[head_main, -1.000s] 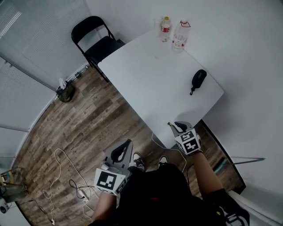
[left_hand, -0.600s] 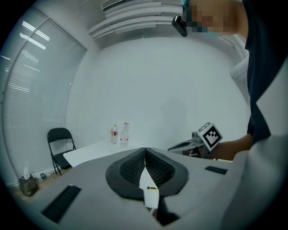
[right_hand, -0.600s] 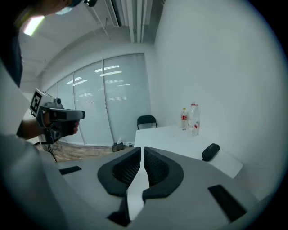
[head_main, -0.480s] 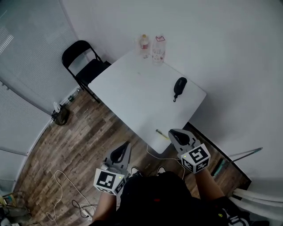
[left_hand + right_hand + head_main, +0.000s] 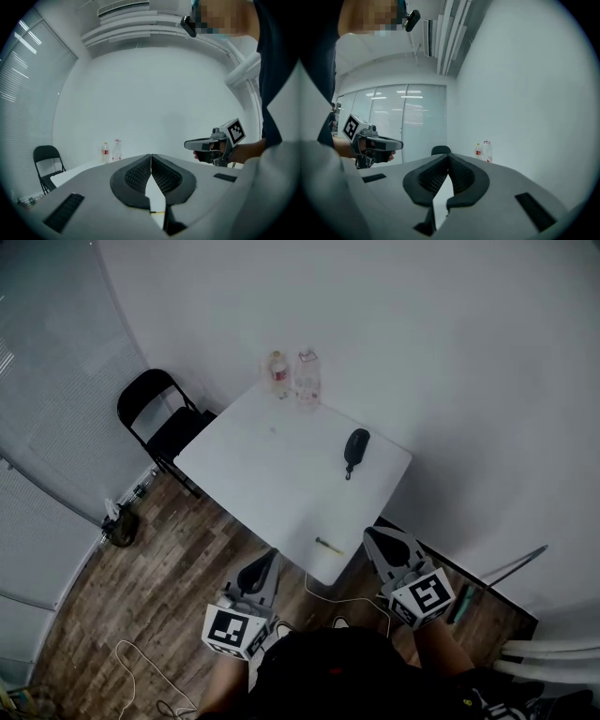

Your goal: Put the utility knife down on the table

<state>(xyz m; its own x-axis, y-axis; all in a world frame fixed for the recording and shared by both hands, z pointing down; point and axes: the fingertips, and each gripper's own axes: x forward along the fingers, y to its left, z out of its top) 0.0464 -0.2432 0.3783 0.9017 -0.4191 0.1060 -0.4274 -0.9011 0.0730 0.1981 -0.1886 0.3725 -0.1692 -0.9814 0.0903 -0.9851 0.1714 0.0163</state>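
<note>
Slim, yellowish utility knife (image 5: 328, 546) lies flat by the bench's (image 5: 272, 470) near edge. Left gripper (image 5: 267, 561) and right gripper (image 5: 376, 536) are both pressed together, empty.

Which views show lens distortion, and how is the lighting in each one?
Head view: soft even light, hardly any shadow on the table, straight wall lines bend slightly. Left gripper view: heavy fisheye, dark round border. Right gripper view: same fisheye and border, with brightly lit blinds behind.
</note>
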